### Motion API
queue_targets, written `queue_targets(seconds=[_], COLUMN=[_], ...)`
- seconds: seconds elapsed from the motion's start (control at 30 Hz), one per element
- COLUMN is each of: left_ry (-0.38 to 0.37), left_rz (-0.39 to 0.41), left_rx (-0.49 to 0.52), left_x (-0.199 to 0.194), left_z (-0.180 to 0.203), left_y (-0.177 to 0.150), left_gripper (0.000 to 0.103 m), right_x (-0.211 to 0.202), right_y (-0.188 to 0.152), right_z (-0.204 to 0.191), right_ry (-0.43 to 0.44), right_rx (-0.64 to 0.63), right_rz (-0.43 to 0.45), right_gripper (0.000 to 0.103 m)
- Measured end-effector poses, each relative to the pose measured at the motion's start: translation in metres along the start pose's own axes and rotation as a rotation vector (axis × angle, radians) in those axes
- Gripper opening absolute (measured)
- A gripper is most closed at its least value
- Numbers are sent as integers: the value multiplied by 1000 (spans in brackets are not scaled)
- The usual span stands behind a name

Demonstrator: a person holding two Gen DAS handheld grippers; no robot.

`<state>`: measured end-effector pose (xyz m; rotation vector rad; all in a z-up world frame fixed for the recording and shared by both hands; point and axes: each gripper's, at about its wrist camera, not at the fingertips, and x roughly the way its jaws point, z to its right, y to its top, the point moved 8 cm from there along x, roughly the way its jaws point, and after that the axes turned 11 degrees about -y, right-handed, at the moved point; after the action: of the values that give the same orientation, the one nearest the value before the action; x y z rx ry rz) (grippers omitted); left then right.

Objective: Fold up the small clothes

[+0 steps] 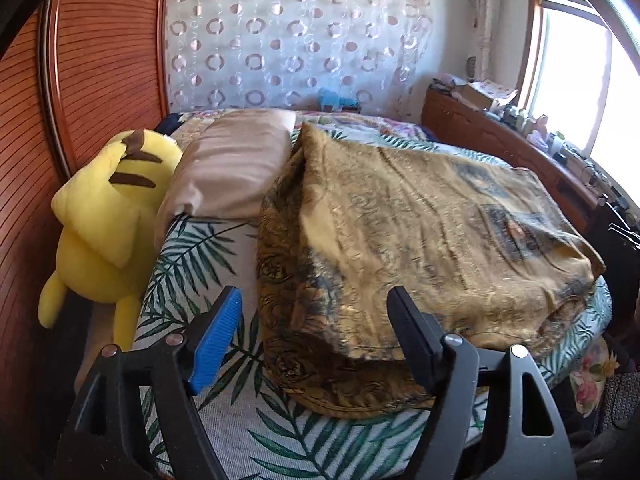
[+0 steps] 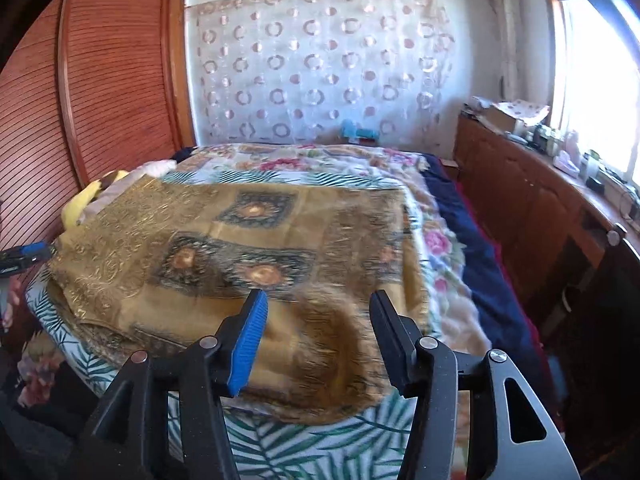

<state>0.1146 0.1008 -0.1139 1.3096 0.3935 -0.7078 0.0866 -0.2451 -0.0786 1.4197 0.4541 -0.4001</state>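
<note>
From the left wrist, the left gripper (image 1: 316, 312) hangs with jaws apart and nothing between them, above the near left corner of a mustard-gold patterned cloth (image 1: 420, 232) folded on the palm-leaf printed bedsheet (image 1: 200, 256). A yellow plush toy with brown stripes (image 1: 108, 220) leans against a beige pillow (image 1: 232, 168) to its left. No writing is legible.

From the right wrist, the right gripper (image 2: 318, 320) also stands spread and empty over the cloth's (image 2: 224, 240) near edge. A floral blanket (image 2: 440, 240) lies just beside it, with a wooden dresser (image 2: 520, 200) along the window wall.
</note>
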Motion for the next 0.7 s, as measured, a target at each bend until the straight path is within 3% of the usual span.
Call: queue_targets(seconds=[0.23, 0.43, 0.57, 0.7], left_ry=[42, 30, -47, -44], left_rz=[14, 25, 22, 1], left_rx=[-40, -69, -116, -135], left_x=[5, 6, 11, 18], left_z=[-15, -22, -23, -26], left_y=[-2, -2, -6, -11], left_gripper=[76, 75, 58, 50], right_x=[37, 73, 81, 87], right_y=[-9, -24, -29, -32], right_z=[-36, -62, -61, -59], right_ry=[84, 89, 78, 90], right_rx=[-31, -72, -85, -73], right_rz=[-31, -82, -93, -94], right_gripper=[55, 55, 55, 56])
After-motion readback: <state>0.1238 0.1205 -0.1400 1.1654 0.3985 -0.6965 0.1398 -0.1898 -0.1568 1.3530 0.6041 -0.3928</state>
